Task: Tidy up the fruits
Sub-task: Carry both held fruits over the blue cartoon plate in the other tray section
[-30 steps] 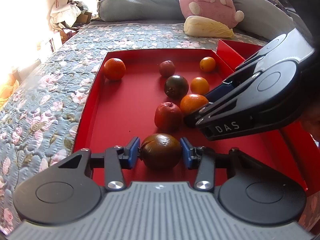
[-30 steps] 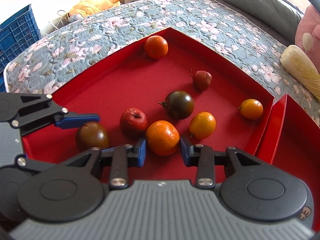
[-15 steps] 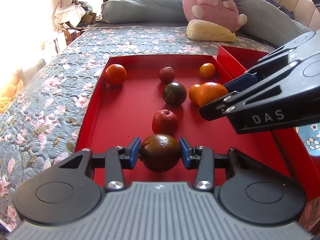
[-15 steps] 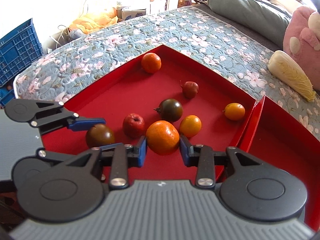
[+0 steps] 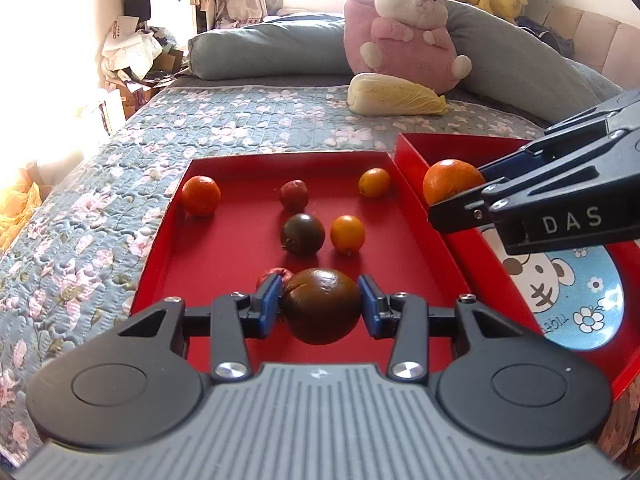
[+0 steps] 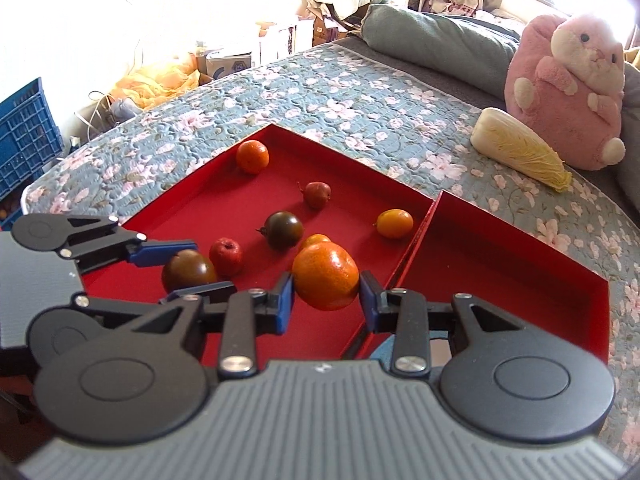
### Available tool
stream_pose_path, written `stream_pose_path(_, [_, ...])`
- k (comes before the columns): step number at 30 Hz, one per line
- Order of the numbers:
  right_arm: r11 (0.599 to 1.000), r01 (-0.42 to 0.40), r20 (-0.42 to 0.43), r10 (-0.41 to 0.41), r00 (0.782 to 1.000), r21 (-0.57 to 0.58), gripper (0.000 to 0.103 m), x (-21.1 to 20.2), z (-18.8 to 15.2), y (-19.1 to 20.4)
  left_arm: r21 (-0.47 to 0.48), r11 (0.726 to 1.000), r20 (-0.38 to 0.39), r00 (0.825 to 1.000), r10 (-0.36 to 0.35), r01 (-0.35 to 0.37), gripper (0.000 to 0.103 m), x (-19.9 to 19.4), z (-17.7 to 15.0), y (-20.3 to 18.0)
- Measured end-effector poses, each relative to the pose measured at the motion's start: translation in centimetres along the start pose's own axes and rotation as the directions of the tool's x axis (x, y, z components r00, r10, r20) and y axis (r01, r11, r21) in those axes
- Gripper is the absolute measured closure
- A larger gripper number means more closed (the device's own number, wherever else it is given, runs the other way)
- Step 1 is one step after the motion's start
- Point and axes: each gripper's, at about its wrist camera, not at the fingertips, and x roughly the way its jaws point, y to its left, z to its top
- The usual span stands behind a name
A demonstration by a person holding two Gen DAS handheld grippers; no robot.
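Note:
My left gripper (image 5: 322,306) is shut on a dark brown tomato (image 5: 322,306) and holds it above the near end of the left red tray (image 5: 224,248). My right gripper (image 6: 326,294) is shut on a large orange (image 6: 325,276), lifted over the wall between the two trays; it also shows in the left wrist view (image 5: 452,180). In the left tray lie another orange (image 5: 201,195), a small red fruit (image 5: 294,195), a second dark tomato (image 5: 303,234), two yellow-orange fruits (image 5: 347,233) (image 5: 374,182) and a red apple (image 6: 226,255).
The right red tray (image 6: 520,268) holds a blue cartoon plate (image 5: 580,304). Both trays sit on a floral quilt (image 5: 256,120). A cabbage (image 5: 394,94), a pink plush rabbit (image 5: 404,36) and grey pillows lie behind. A blue crate (image 6: 24,136) stands off the bed.
Both grippers have risen with their fruit. The right gripper has carried the orange rightward, from the middle of the left tray to the wall of the right tray.

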Motion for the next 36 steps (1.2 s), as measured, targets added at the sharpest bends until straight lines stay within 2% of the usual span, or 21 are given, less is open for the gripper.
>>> stream_pose_path(12, [0.991, 0.109, 0.006, -0.110, 0.994, 0.071, 0.065, -3.3, -2.3, -4.1, 0.060, 0.992, 0.020, 0.994, -0.110, 0.109, 0.055, -0.8, 0.9, -5.9])
stream_pose_path(21, [0.962, 0.220, -0.083, -0.208, 0.974, 0.160, 0.065, -4.0, -5.4, -8.1, 0.103, 0.974, 0.003, 0.979, -0.204, 0.202, 0.055, -0.3, 0.8, -11.2])
stream_pose_path(26, [0.954, 0.243, -0.154, -0.217, 0.964, 0.176, 0.065, -3.1, -6.8, -9.5, 0.140, 0.961, -0.017, 0.971, -0.237, 0.237, 0.055, 0.8, 0.4, -14.0])
stream_pose_path(36, [0.952, 0.236, -0.225, -0.191, 0.956, 0.195, 0.064, -1.3, -8.6, -10.8, 0.147, 0.959, -0.089, 0.969, -0.230, 0.242, 0.055, 3.7, -0.4, -15.8])
